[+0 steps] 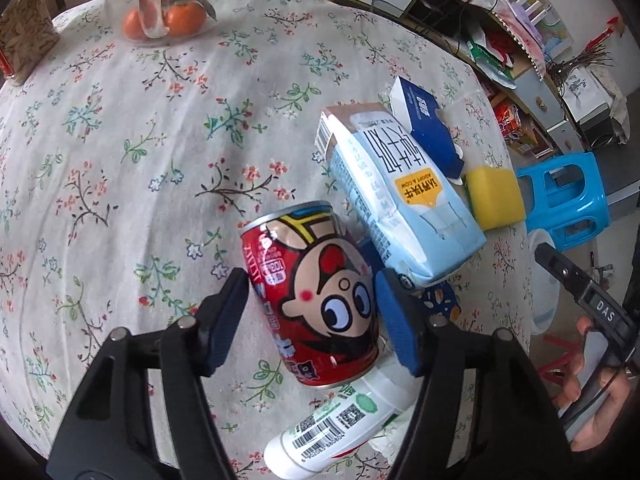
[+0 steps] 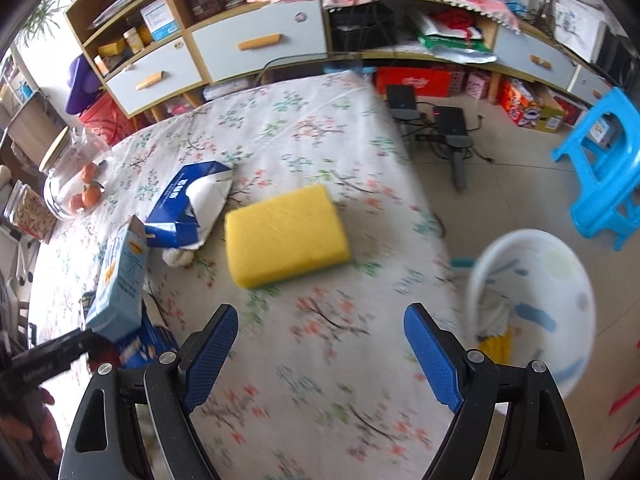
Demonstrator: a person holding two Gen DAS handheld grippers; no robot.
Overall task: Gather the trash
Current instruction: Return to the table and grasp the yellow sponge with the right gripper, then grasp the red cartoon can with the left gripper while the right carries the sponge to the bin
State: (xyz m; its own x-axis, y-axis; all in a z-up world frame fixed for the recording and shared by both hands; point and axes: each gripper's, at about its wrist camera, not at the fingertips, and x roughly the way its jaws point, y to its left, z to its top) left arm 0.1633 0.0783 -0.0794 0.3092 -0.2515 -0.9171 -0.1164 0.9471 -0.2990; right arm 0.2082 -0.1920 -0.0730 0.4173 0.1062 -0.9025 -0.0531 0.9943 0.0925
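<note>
Red can (image 1: 316, 296) with cartoon face: lying on side, between fingers of left gripper (image 1: 310, 316), both pads against its sides, rim pointing away. Pale blue milk carton (image 1: 400, 192): lying flat, ahead-right of left gripper, corner just beside right finger. Torn dark blue box (image 1: 424, 120): beyond carton, flaps open, white tissue spilling. White bottle (image 1: 340, 420) with barcode label: on side, under and behind can. White bin (image 2: 536, 316) on floor, right of right gripper (image 2: 320, 356), already holding scraps.
</note>
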